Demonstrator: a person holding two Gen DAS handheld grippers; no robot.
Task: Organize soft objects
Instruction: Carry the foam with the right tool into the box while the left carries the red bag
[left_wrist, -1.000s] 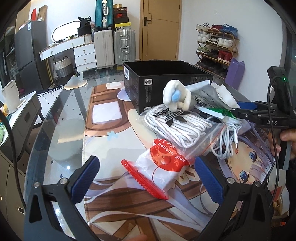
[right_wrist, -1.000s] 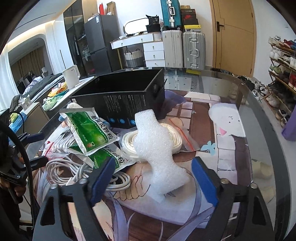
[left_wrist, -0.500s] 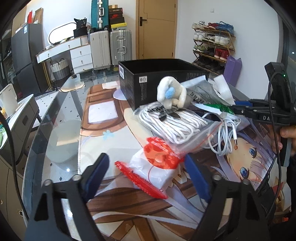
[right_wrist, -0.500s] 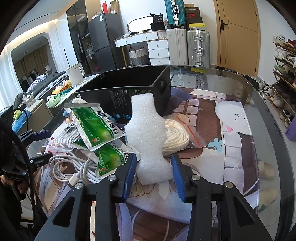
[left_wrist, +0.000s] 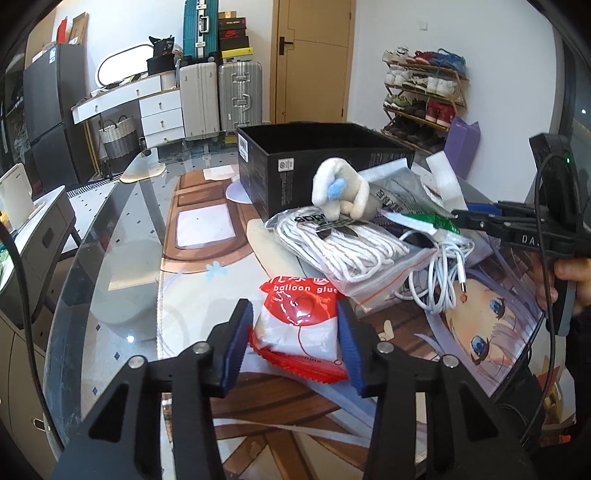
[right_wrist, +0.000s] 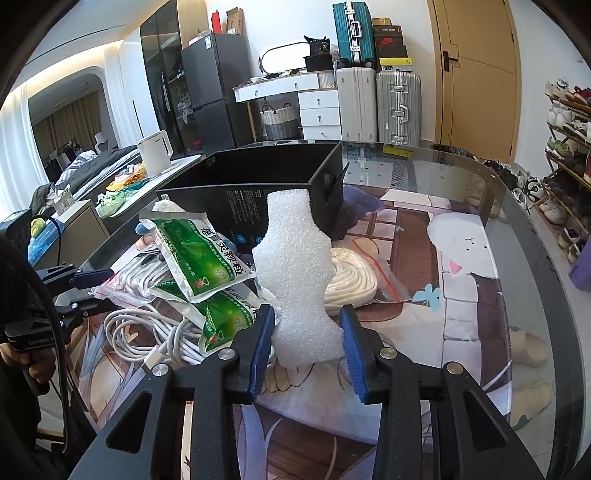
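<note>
Moved: both tools closed in since a second ago
Left tool: pinching balloon glue packet, lower center
Right tool: squeezing foam piece, center
Risk: slick packet probably slips; foam may crumple

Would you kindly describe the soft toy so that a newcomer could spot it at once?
Find the black box on the glass table. Just in front of it, atop the bagged white rope, sits the soft toy. It is the only plush item: cream, with a pale blue patch.
</note>
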